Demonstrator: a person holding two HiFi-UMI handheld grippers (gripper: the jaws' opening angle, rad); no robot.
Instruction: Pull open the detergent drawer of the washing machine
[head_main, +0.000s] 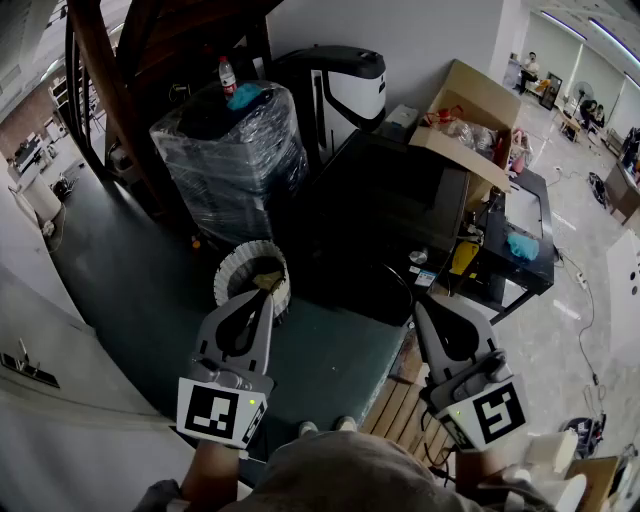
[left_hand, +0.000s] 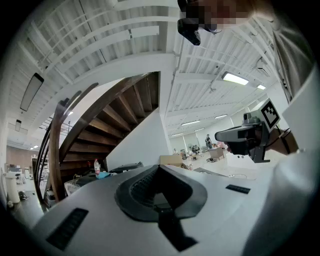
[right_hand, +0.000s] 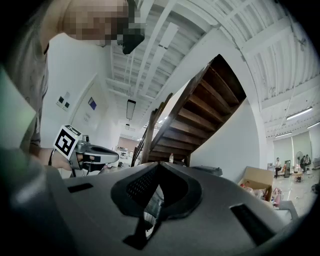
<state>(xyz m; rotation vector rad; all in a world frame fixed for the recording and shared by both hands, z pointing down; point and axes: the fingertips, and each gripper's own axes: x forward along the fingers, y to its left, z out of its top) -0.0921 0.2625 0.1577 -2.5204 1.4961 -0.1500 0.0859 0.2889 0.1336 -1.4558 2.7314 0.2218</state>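
I cannot make out a washing machine or its detergent drawer in any view. My left gripper (head_main: 268, 297) is held level in front of the person, jaws shut with nothing between them; its tips meet in the left gripper view (left_hand: 160, 166). My right gripper (head_main: 418, 305) is beside it on the right, pointing slightly upward. Its jaws also meet at the tip and hold nothing (right_hand: 159, 164). Each gripper shows in the other's view, both in mid-air and touching nothing.
A white ribbed basket (head_main: 250, 270) stands just beyond the left gripper. Behind it are a plastic-wrapped stack (head_main: 235, 150) with a bottle (head_main: 227, 73) on top, a black case (head_main: 390, 215), an open cardboard box (head_main: 470, 110) and a wooden staircase (left_hand: 105, 130). A white surface (head_main: 40, 350) fills the left edge.
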